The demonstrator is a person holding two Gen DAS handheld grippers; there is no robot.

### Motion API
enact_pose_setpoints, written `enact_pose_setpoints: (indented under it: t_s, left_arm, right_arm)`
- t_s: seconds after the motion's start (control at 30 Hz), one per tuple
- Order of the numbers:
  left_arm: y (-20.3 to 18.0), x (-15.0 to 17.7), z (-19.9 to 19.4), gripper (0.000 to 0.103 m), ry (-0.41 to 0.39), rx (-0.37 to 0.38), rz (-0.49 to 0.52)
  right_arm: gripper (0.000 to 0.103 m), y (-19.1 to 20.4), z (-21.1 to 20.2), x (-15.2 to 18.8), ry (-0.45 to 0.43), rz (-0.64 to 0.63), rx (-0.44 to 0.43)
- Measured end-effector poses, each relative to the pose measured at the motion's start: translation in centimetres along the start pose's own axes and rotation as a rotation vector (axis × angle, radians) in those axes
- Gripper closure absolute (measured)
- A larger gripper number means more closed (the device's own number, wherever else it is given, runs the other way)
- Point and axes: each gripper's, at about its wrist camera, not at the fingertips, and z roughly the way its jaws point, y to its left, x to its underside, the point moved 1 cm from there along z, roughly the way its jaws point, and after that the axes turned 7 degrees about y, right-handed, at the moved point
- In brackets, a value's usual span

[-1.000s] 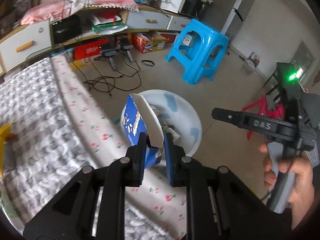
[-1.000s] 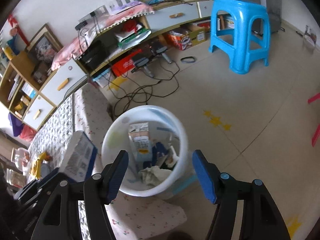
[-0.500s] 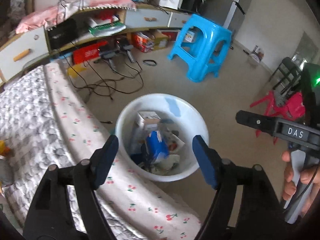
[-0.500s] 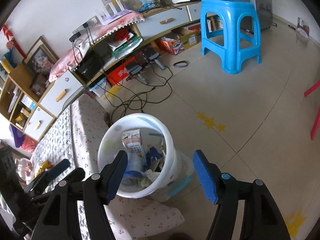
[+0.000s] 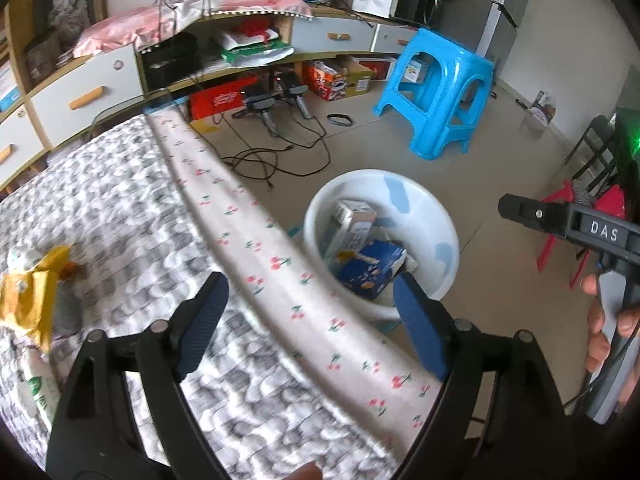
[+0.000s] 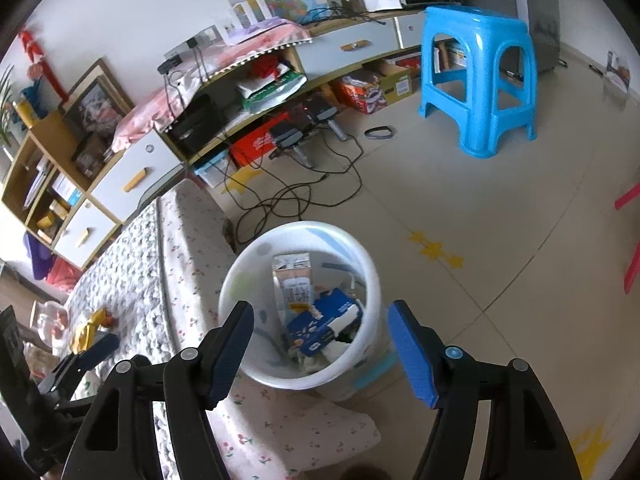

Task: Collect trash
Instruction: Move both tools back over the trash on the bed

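Note:
A white trash bucket point(image 5: 448, 236) stands on the floor beside the bed; it also shows in the right wrist view point(image 6: 368, 272). Inside lie a blue box point(image 5: 372, 270), also seen from the right point(image 6: 320, 324), and a grey carton point(image 6: 294, 280). My left gripper point(image 5: 310, 324) is open and empty over the bed edge. My right gripper point(image 6: 322, 352) is open and empty above the bucket's near rim. A yellow wrapper point(image 5: 28, 304) lies on the bed at the left, with a white-green packet point(image 5: 38, 394) below it. The wrapper also shows in the right wrist view point(image 6: 86, 330).
The bed point(image 5: 140, 220) has a grey patterned cover and a cherry-print border. A blue stool point(image 5: 440, 88) stands on the floor behind the bucket. Black cables point(image 5: 280, 156) lie near a low cabinet point(image 5: 100, 88). Red chair legs point(image 5: 560, 236) are at the right.
My left gripper opened and let go of the blue box, which now lies in the bucket. It then swung left over the bed. The right gripper stayed open above the bucket.

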Motion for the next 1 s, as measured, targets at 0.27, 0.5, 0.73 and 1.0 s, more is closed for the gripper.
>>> enact_pose_setpoints:
  t_s: [0.27, 0.5, 0.73, 1.0]
  left_arm:
    - [3.6, 2.7, -2.2, 0.012, 0.011, -0.056, -0.062]
    - [8.0, 5.2, -3.5, 0.011, 0.051, -0.132, -0.161]
    - [12.8, 7.1, -4.7, 0.011, 0.084, -0.154, -0.287]
    - [17.9, 9.4, -5.2, 0.011, 0.132, -0.178, -0.4]
  right_arm:
    - [0.027, 3.3, 0.1, 0.7, 0.001, -0.063, -0.022]
    - [0.025, 6.5, 0.7, 1.4, 0.014, -0.122, -0.028]
    - [0.025, 9.9, 1.6, 2.3, 0.039, -0.187, -0.031]
    - [0.025, 13.6, 2.8, 3.1, 0.067, -0.239, -0.043]
